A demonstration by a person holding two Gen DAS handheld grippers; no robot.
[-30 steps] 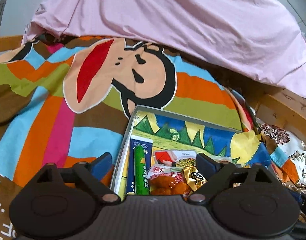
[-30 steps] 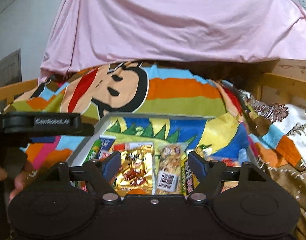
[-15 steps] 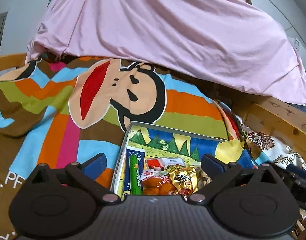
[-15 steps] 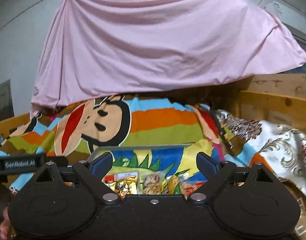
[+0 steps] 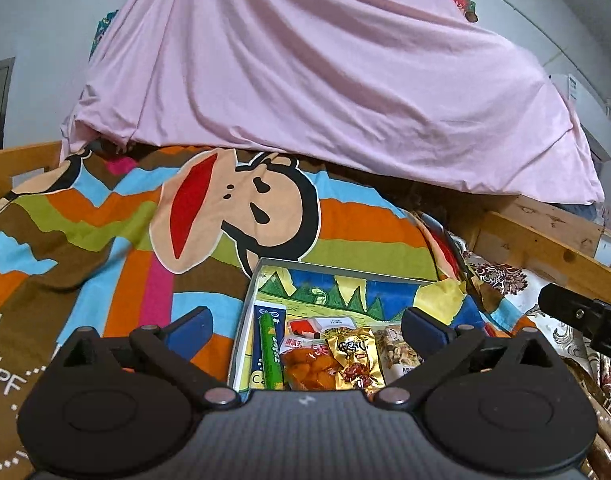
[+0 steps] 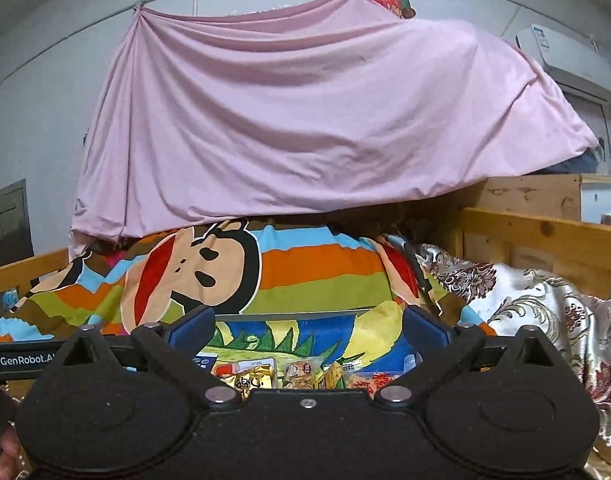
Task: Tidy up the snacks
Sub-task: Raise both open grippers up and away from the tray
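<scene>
Because both pairs of tongs hang spread wide and empty, the coming move turns on how the shallow grey cardboard box lined with a cartoon landscape print lies from them: it sits on the bed, below and just ahead of both, with its long sides running away toward the far side. The left tongs frame the packets at the near left of the box, where a slim green stick-shaped snack lies on a blue-and-white packet, its long axis running near to far. Beside it to the right lie a clear bag of orange pieces and a gold foil packet. The right tongs, whose jaws have just been opening with nothing between them, look over the far rim with only the packet tops showing, so the left hand seems nearer the green stick. No snack is visible outside the box, so the sorting looks nearly done. Around the box spreads a striped cartoon-monkey bedspread, with a draped pink sheet beyond and a wooden bed rail at right. Nothing blocks a descent, though the two tools stand close together.
</scene>
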